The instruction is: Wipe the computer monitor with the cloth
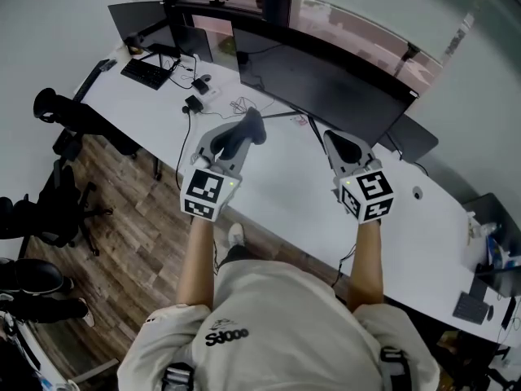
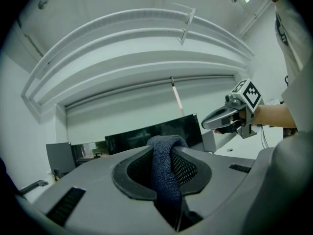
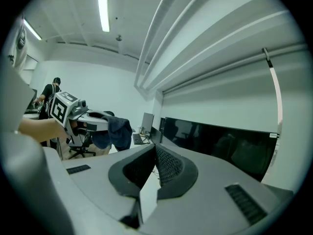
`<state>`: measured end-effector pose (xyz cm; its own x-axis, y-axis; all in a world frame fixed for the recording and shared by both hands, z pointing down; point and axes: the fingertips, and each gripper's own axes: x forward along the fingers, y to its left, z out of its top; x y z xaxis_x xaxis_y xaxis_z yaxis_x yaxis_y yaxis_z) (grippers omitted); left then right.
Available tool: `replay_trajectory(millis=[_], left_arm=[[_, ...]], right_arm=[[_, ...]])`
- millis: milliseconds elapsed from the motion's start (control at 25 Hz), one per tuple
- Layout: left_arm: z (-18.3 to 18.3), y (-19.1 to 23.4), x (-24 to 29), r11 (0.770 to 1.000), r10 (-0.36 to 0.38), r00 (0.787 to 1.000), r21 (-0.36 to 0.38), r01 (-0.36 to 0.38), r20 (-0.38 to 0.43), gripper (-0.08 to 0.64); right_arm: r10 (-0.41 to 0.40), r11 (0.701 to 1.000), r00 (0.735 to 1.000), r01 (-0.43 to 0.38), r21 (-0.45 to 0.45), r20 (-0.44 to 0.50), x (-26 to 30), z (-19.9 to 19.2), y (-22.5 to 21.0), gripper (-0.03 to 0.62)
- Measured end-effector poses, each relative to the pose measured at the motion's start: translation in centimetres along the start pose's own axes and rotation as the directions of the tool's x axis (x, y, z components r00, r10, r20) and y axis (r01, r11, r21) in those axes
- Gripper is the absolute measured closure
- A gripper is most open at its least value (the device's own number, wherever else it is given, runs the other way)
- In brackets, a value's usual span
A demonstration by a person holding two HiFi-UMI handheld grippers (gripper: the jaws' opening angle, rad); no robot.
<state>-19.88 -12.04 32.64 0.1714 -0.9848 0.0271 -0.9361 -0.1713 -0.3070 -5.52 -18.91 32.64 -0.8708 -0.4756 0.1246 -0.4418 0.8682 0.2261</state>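
— Dark blue cloth (image 2: 165,175), bunched and pinched between the pads of the left gripper (image 1: 238,138). Its long axis runs along the jaws. The folded end pokes out past the tips toward the monitor (image 1: 326,84), and the rest hangs down.
— And the right gripper (image 1: 348,150)?
— Its jaws are together at the tips with nothing in them. It hovers in front of the monitor's right half, well apart from the left gripper.
— Is the cloth on the screen?
— No. It is near the monitor's lower edge but apart from it, above the white desk (image 1: 277,190) in front of the monitor's left half.
— What's the room like?
— The monitor is wide, dark and curved, and stands along the desk's back edge. To its left are cables, a keyboard (image 1: 146,72) and a smaller screen (image 1: 137,21). Open white desk spreads in front of the monitor. Beyond the desk's near edge, away from the monitor, is wooden floor (image 1: 138,235) with a black chair (image 1: 77,116).
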Motion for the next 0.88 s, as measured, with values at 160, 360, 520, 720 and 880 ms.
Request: replay_trajectory(millis=[160, 360, 520, 720, 880], left_arm=[[-0.1, -0.1, -0.1, 1.000, 0.003, 1.000, 0.001, -0.003, -0.005, 0.484], [-0.1, -0.2, 0.3, 1.000, 0.003, 1.000, 0.012, -0.003, -0.011, 0.484], [-0.5, -0.1, 0.6, 1.000, 0.004, 1.000, 0.013, -0.004, -0.021, 0.485], [-1.0, 0.3, 1.1, 1.000, 0.010, 1.000, 0.004, -0.010, -0.026, 0.484], [-1.2, 0.5, 1.7, 1.000, 0.003, 0.999, 0.004, -0.003, -0.032, 0.483]], right_arm=[[-0.011, 0.999, 1.000, 0.011, -0.038, -0.021, 0.1, -0.3, 0.2, 0.595], [-0.026, 0.997, 0.999, 0.024, -0.073, -0.037, 0.6, -0.6, 0.0, 0.595], [-0.025, 0.996, 0.999, 0.021, -0.081, -0.046, 1.1, -0.8, 0.1, 0.595], [-0.037, 0.996, 0.997, 0.032, -0.084, -0.061, 1.4, -1.4, -0.5, 0.595], [-0.044, 0.996, 0.997, 0.039, -0.082, -0.062, 1.8, -1.5, -1.0, 0.595]])
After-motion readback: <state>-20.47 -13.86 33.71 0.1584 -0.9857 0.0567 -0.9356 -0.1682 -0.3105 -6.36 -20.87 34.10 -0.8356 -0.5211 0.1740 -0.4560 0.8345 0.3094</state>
